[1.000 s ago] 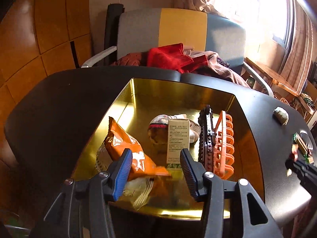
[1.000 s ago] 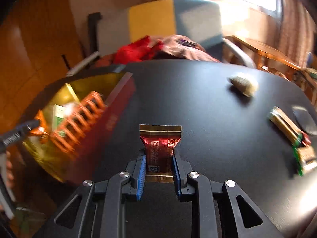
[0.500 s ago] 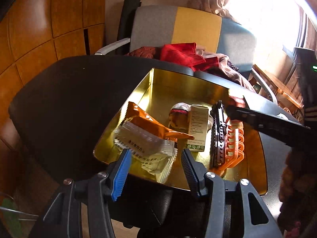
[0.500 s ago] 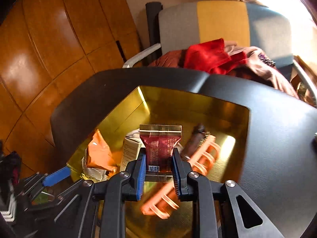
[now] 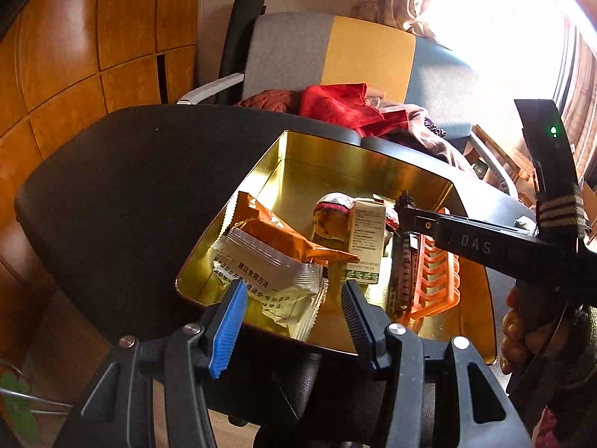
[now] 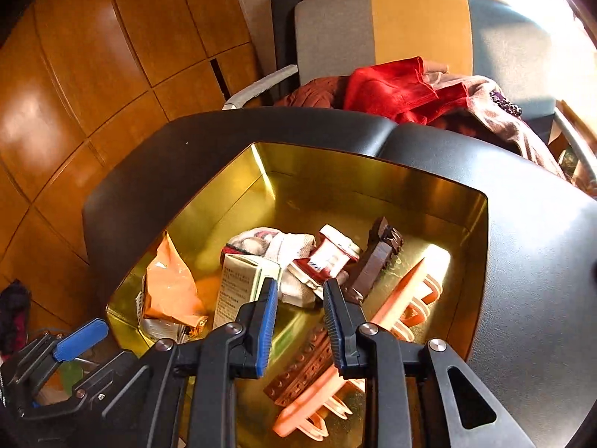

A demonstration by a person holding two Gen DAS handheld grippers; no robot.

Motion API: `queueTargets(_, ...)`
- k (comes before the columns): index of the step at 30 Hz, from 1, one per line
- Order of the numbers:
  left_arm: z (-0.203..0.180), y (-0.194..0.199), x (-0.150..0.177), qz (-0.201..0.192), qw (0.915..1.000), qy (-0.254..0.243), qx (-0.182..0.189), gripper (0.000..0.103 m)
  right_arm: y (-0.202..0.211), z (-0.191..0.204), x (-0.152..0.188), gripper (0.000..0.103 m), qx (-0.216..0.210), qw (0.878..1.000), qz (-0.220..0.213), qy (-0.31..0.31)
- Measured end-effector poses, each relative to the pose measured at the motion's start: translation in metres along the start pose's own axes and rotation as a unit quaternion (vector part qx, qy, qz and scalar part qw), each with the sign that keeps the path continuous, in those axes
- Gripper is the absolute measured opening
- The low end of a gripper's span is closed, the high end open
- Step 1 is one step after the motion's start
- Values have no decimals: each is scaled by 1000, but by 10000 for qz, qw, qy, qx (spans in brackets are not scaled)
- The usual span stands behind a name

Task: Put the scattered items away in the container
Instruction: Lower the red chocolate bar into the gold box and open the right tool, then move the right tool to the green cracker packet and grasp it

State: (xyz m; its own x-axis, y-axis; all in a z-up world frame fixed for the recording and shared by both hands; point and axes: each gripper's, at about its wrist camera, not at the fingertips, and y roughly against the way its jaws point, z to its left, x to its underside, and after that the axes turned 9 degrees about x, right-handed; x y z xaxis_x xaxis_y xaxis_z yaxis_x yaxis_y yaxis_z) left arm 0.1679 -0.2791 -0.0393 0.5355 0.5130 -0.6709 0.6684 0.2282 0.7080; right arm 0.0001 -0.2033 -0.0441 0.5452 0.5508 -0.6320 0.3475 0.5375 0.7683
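Observation:
A gold tin (image 5: 335, 156) (image 6: 373, 183) sits on the black table (image 5: 130, 171). It holds an orange snack bag (image 5: 276, 231) (image 6: 168, 283), a clear sachet (image 5: 268, 280), a green-white carton (image 5: 365, 235) (image 6: 238, 283), a rolled sock (image 6: 276, 246), an orange rack (image 5: 433, 276) (image 6: 403, 306), a dark brown brick strip (image 6: 377, 261) and a red wrapper (image 6: 328, 257). My right gripper (image 6: 298, 317) is open and empty above the tin; the red wrapper lies loose just beyond it. My left gripper (image 5: 291, 317) is open and empty at the tin's near edge.
A chair (image 5: 335, 56) (image 6: 410, 26) with red and brown clothes (image 6: 403, 89) stands behind the table. Wood panelling (image 5: 74, 56) lines the left wall. My right gripper's body (image 5: 485, 246) reaches over the tin from the right in the left wrist view.
My right gripper carried the red wrapper over the tin, opened, and the wrapper now lies in the tin. My left gripper has drawn back to the tin's near edge, open.

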Motion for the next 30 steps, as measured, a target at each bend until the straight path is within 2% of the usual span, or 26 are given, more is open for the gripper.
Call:
queueTargets(9,-21,11,0,-73,9996,-235,170,54,26,-14,11,27,34,9994,-286,-209)
queueTargets(16,-55,15,4,-26,9969,-627,466,54,57,-42,30,29,402,9965,-533,-499)
queueTargets(24,-101,11,9,94,9899,-1150,830,54,90,-105,69,30,1080,9858,-565,-1158)
queueTargets(30,-142,9,14,186,9808,-1599,1099,54,115,-180,108,32,1669,9658,-534,-1912)
